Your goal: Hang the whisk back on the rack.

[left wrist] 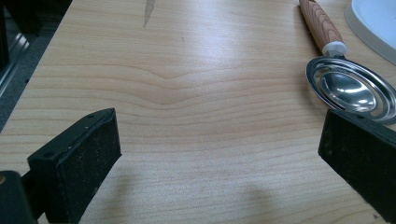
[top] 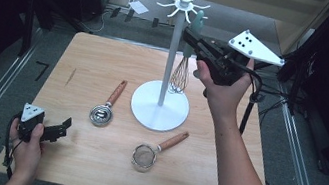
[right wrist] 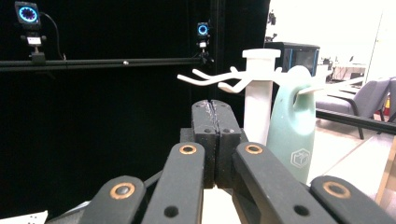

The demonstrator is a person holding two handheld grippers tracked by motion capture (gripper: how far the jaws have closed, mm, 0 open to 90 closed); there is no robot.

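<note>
Up high, right gripper (right wrist: 215, 112) shut, empty, beside whisk (right wrist: 293, 135).

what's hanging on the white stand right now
A whisk with a green handle hangs from one hook of the stand. The other hooks look bare. The right gripper covers part of the handle.

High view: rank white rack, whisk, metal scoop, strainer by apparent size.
1. White rack, largest by far.
2. Whisk, hanging on the rack.
3. Metal scoop and strainer: look alike, can't rank them.
</note>
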